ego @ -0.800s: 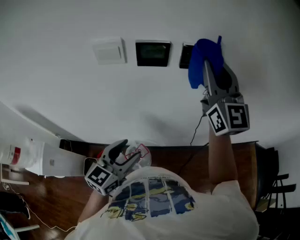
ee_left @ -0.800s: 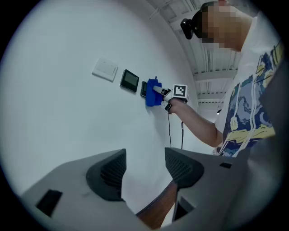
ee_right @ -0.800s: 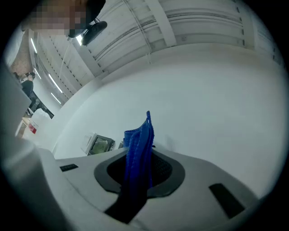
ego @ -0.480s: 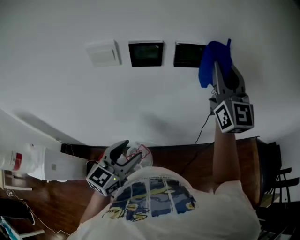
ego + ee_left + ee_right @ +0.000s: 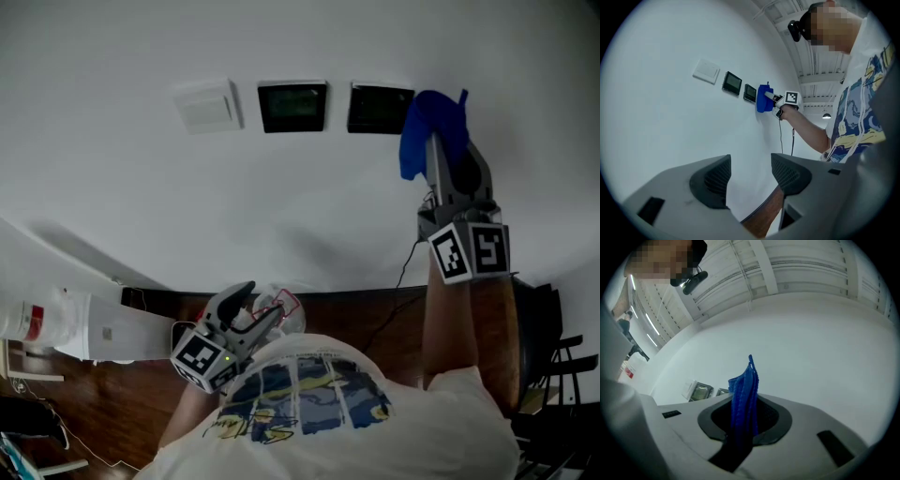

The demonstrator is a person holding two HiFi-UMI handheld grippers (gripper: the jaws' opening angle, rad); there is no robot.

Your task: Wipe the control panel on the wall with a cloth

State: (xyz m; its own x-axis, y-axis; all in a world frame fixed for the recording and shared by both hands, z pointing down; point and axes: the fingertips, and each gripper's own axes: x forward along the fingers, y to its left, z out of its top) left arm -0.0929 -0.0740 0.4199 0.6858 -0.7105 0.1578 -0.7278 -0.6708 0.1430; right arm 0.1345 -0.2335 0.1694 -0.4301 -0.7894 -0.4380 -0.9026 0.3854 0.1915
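Where the head view takes in the white wall point(image 5: 309, 206), shows the right gripper point(image 5: 439, 150) raised and clenched on a blue cloth point(image 5: 427, 117), with the cloth overlapping the right edge of the right-hand control panel point(image 5: 377, 109). Shows the left gripper point(image 5: 251, 305) low by the shirt.

In the left gripper view, shows jaws spread with nothing between, and the cloth well off beside the panels.

In the right gripper view, shows the cloth pinched upright between the jaws, with the panels to its left.
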